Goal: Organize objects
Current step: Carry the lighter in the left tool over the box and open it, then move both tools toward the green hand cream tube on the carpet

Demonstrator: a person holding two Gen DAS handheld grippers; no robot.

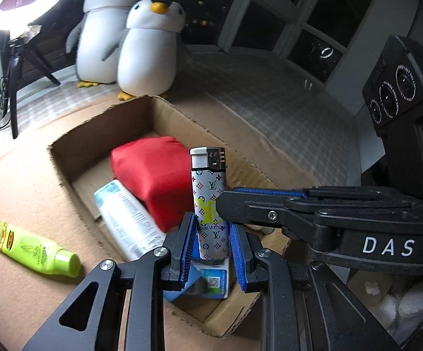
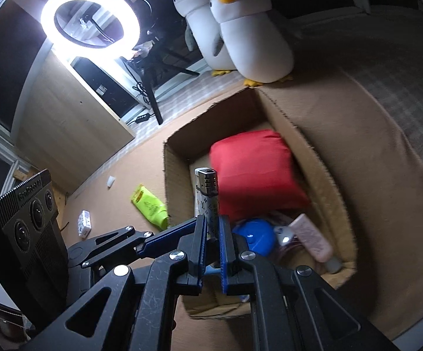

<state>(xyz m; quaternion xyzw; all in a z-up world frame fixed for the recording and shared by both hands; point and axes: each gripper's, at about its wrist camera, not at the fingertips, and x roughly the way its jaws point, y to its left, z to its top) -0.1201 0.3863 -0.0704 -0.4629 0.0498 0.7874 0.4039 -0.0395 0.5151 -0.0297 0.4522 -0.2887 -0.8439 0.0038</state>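
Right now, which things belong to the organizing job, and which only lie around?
Job: lighter between both grippers, left gripper, right gripper, cardboard box, green tube outside the box.
Lying about: plush penguins, ring light.

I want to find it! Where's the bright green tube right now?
The green tube lies on the brown surface outside the cardboard box, off its left wall in the left wrist view; the right wrist view also shows it there.
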